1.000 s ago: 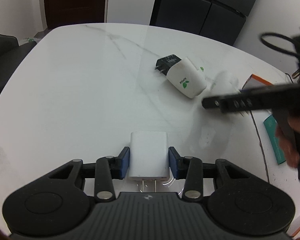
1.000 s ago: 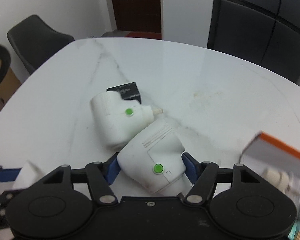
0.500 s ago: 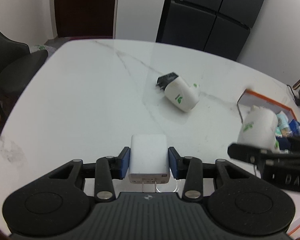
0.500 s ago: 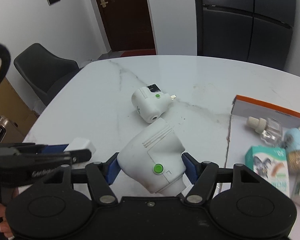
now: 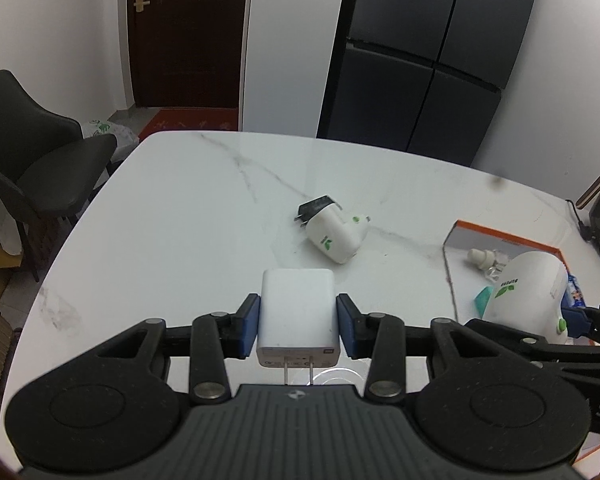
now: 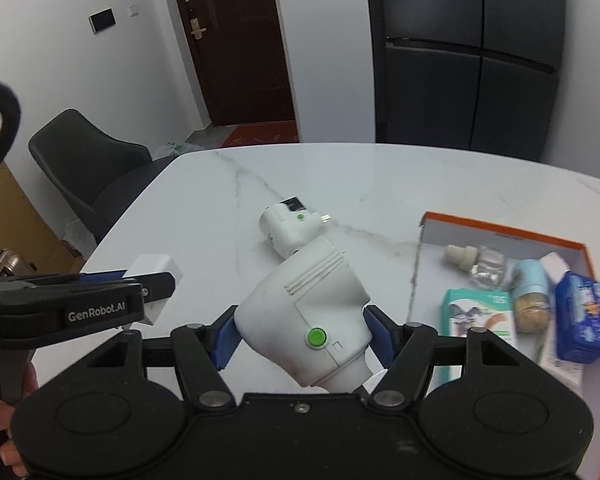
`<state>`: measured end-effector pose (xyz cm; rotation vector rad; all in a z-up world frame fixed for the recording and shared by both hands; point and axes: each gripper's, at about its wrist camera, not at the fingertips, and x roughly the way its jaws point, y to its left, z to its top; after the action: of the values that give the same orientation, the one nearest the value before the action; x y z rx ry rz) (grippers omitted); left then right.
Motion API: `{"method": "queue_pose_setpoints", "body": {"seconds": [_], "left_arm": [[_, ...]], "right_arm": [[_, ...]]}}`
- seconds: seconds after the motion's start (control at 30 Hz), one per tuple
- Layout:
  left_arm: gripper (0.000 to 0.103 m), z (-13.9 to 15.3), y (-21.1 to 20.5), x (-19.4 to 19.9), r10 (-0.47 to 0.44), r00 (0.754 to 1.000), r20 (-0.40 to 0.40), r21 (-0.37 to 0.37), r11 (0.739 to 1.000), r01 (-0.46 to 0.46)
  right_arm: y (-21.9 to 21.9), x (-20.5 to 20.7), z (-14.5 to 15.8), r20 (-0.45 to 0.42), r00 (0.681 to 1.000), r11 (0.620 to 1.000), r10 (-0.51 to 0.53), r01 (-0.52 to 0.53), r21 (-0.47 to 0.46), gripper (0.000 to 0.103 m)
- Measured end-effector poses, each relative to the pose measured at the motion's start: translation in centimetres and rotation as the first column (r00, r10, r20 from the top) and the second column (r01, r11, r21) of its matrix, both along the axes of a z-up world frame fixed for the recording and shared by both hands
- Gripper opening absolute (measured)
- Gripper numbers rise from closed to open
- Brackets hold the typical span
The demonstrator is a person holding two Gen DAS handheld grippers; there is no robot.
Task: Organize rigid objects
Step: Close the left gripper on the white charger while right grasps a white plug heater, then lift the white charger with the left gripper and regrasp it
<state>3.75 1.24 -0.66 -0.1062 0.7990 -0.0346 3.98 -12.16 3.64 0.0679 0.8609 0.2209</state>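
Left wrist view: left gripper [image 5: 298,322] clamps a white square two-prong charger block [image 5: 297,316], held above the white marble table [image 5: 172,216].

Right wrist view: right gripper [image 6: 300,338] clamps a white rounded plug-in device with green button [image 6: 304,318], beside the orange-rimmed tray [image 6: 500,232].

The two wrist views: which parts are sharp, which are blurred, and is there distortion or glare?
Left wrist view: the white charger in the left gripper is sharp; the door and fridge lines bow from the fisheye; dark corners.
Right wrist view: the white plug-in device in the right gripper is sharp; the blue packet in the orange-rimmed box is smeared; soft sheen on the table.
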Motion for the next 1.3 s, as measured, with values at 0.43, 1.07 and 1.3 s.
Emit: {"method": "queue_pose_setpoints", "body": {"seconds": [0.43, 1.07, 1.3], "left_arm": [[0.041, 2.2, -2.1, -2.0, 0.012, 0.998, 0.057, 0.029, 0.999, -0.014], [0.041, 3.4, -3.9, -3.1, -0.016, 0.996, 0.086, 0.027, 1.0, 0.013], [0.033, 3.8, -4.8, -3.4, -0.036, 0.995, 0.098, 0.029, 0.999, 0.033]], "right_arm": [[-0.5, -1.8, 2.3, 0.006, 0.999, 0.999, -0.032, 0.032, -0.041, 0.079], [-2.5, -3.5, 3.5, 0.03, 0.997, 0.997, -0.073, 0.074, -0.036, 0.079], [-3.5, -4.1, 3.4, 0.025, 0.996, 0.996, -0.088, 0.088, -0.03, 0.079]]}}
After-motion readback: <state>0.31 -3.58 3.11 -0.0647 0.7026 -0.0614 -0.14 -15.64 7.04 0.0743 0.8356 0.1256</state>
